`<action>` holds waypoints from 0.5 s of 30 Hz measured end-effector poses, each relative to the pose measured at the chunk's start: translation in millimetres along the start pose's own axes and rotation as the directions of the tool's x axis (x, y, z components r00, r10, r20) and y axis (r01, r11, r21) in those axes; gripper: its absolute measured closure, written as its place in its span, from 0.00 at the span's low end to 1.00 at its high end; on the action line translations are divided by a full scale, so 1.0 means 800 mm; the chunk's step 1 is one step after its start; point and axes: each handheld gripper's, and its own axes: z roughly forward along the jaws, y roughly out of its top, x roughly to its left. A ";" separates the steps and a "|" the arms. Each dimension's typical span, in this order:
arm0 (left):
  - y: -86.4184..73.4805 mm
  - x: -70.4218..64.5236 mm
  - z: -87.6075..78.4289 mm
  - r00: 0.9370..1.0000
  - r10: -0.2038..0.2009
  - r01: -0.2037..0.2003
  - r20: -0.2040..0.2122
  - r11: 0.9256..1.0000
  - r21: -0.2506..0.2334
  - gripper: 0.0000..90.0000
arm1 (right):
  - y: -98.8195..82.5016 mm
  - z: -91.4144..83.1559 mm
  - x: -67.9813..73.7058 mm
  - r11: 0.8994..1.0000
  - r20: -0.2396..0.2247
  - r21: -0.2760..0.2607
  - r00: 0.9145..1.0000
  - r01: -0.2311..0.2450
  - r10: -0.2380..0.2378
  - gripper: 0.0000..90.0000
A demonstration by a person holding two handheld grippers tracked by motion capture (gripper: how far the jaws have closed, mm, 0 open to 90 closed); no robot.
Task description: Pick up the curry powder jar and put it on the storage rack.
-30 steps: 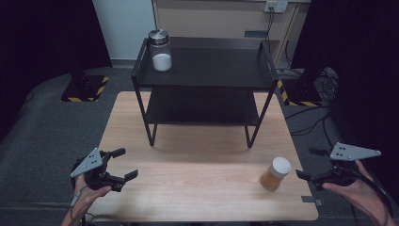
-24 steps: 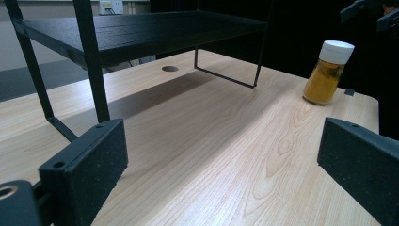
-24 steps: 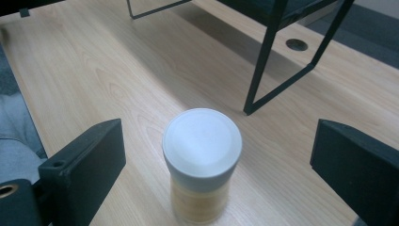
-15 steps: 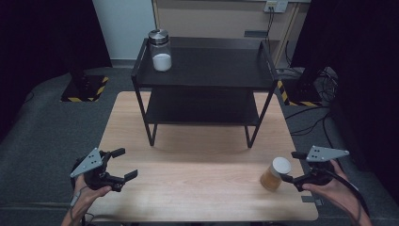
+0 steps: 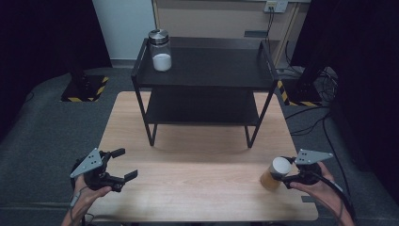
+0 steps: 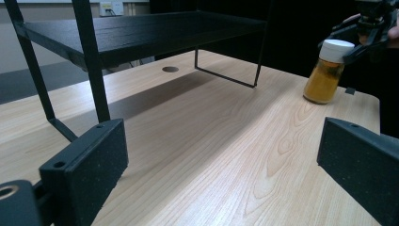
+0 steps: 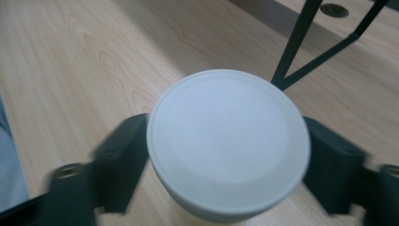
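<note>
- Jar (image 5: 161,50): clear glass with a metal lid, standing upright on the top level of the black shelf (image 5: 207,70), at its far left corner as the high view shows it; white powder fills roughly its lower half.
- Bottle (image 5: 275,173): small, clear, with a white cap (image 7: 228,141); yellow-brown contents fill most of its body. It stands on the wooden table (image 5: 197,183), near the right front corner, well apart from the shelf.
- Long axis of the bottle: close to upright, base on the table and cap uppermost; in the left gripper view it leans slightly.
- Right gripper (image 5: 284,172): its jaws have just been closing, and now sit one on each side of the bottle at the cap, against it. The right gripper view looks down onto the round cap, a jaw touching either edge.
- Left gripper (image 5: 124,164): jaws spread wide with nothing between them, held over the table's left front corner and pointing across the table towards the bottle.
- Person's hands: each holds one gripper at the near table edge.
</note>
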 end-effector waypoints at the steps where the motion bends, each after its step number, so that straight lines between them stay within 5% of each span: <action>1: 0.000 0.000 0.000 1.000 0.002 -0.002 -0.002 1.000 0.003 0.01 | -0.001 0.000 0.001 1.000 0.007 -0.005 1.000 -0.002 0.002 0.37; 15: 0.000 0.000 0.000 1.000 0.002 -0.002 -0.007 1.000 0.001 0.01 | 0.019 0.000 -0.005 1.000 -0.036 0.010 0.999 0.009 -0.008 0.38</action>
